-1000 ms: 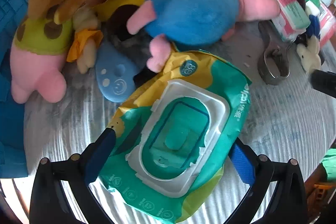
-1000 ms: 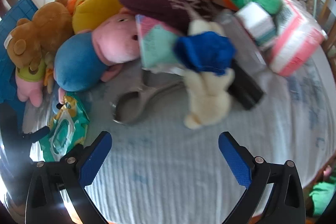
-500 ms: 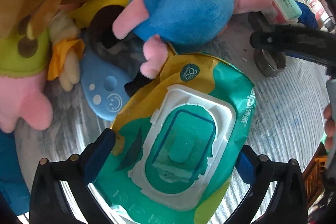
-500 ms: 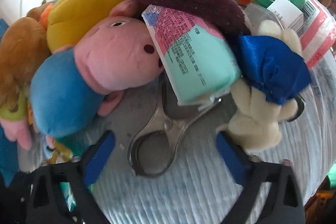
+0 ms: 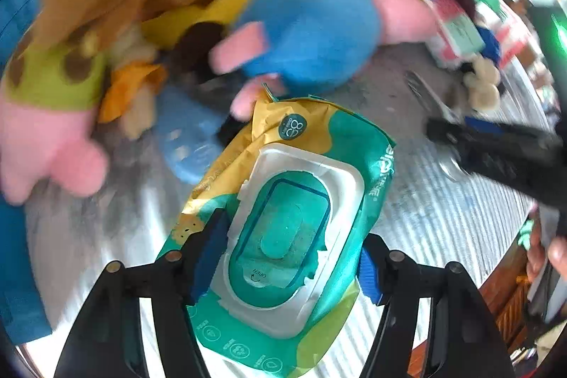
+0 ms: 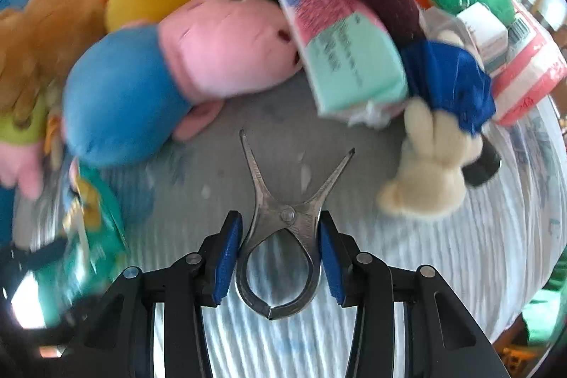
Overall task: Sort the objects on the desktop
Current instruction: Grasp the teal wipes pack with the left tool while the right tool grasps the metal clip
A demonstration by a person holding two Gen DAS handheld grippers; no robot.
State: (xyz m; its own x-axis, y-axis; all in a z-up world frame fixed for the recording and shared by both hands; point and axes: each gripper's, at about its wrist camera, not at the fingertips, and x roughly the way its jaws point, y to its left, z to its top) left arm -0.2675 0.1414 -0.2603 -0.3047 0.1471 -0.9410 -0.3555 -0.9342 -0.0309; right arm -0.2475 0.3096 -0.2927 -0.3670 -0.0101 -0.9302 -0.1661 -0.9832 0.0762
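Between left gripper point(image 5: 283, 257) pads, wipes pack point(image 5: 283, 218) marked "80", lid "OPEN"

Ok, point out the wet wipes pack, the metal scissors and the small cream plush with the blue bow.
wet wipes pack point(image 5: 283, 229), left wrist view, on its teal flip lid.
metal scissors point(image 6: 287, 214), right wrist view, on the pivot rivet.
cream plush point(image 6: 430, 172), right wrist view, on its cream body below the bow.

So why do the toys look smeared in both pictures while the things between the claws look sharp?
Left wrist view: the wipes pack in the left gripper is crisp, while the plush toys behind streak with motion blur. Right wrist view: the metal pliers in the right gripper are sharp, the pink-and-blue plush smeared. Fisheye lenses bend the edges.
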